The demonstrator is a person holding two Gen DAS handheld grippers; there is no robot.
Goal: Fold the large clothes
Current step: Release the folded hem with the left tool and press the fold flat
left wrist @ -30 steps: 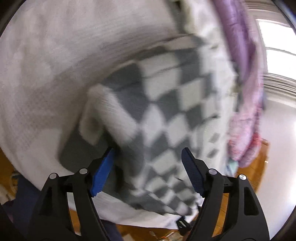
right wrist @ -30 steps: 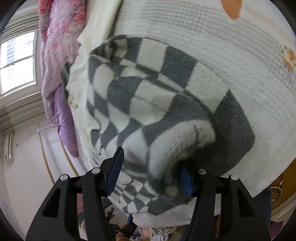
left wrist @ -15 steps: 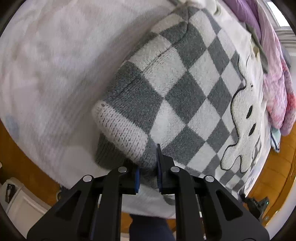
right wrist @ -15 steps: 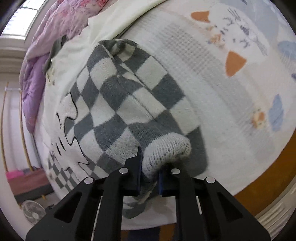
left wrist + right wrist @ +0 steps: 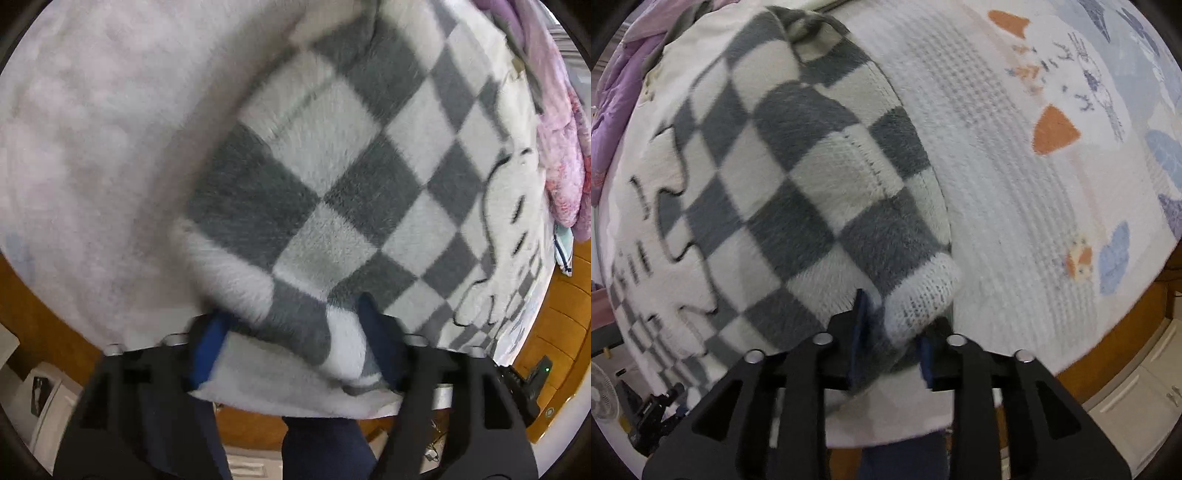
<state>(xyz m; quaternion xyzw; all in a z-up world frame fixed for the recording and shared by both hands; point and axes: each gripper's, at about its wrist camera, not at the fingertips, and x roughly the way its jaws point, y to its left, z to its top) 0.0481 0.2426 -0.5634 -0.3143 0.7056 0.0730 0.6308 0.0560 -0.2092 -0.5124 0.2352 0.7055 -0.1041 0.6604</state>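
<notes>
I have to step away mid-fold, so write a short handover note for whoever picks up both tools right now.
Left tool: has just been opening, stands wide, the sweater's near folded edge between its fingers but not pinched.
Right tool: has just been opening, partly open, the knitted cuff between its fingers; whether they press it is unclear.
The grey-and-white checked sweater lies on the bedspread, both near corners folded over.
Left: check the fold lies flat, then make the remaining folds.
</notes>
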